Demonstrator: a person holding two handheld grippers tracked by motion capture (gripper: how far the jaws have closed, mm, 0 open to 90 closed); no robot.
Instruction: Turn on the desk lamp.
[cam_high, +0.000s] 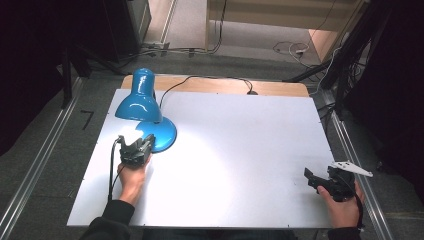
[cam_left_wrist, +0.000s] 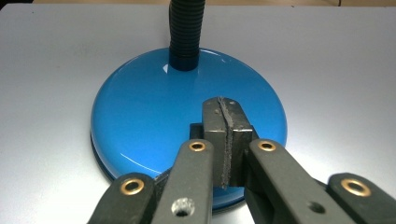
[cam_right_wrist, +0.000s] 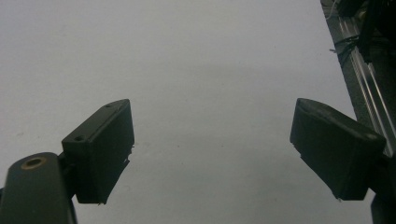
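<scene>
Blue desk lamp (cam_high: 145, 107) at the frame's upper left; left claw (cam_left_wrist: 226, 140) pressed together over its base, right claw (cam_right_wrist: 210, 149) spread apart above the tabletop (cam_high: 240, 150).

No readable txt, labels or nos. anywhere on lamp/table.

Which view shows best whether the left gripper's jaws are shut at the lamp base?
The left gripper view: the left gripper has its pads pressed together with nothing between them, over the blue lamp base. The high view shows that gripper small, at the base's near edge, jaws unclear. The right gripper view faces bare table.
</scene>
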